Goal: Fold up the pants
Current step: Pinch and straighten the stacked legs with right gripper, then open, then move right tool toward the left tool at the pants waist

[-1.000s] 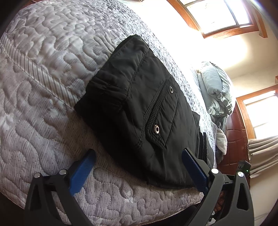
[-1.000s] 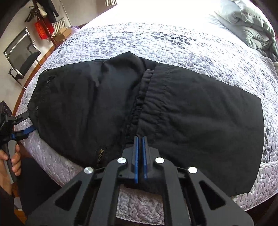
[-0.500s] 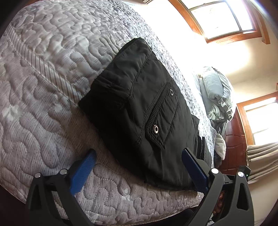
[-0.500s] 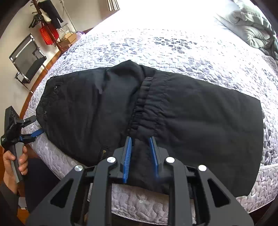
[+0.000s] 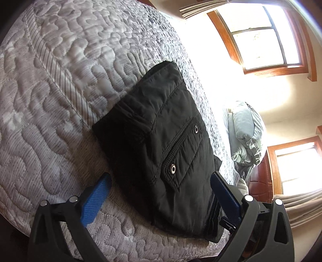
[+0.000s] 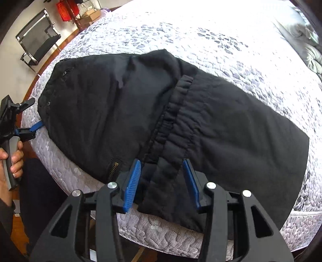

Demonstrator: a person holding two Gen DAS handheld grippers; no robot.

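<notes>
Now right tongs (image 6: 162,181) have just been opening, apparently clear of pants (image 6: 231,129).

Matt black cloth pants (image 6: 231,129), quilted mattress (image 5: 60,60)

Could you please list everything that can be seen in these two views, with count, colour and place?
pants: one, black, folded over on the mattress near its front edge.
mattress: one, grey-white quilted, under the pants.
bedding: one heap, pale grey-green, at the far end of the mattress.
windows: two, brown wood frames, on the far wall.
curtains: beige, bunched by the lower window.
chair: one, black with metal frame, on the floor beyond the mattress.
red item: one, by the wall; cannot tell what.
left tool: black, blue pads, open, at the pants' end.
right tool: black, blue pads, just opened, waistband between pads.
hand: one, gripping the left tool's handle.
</notes>
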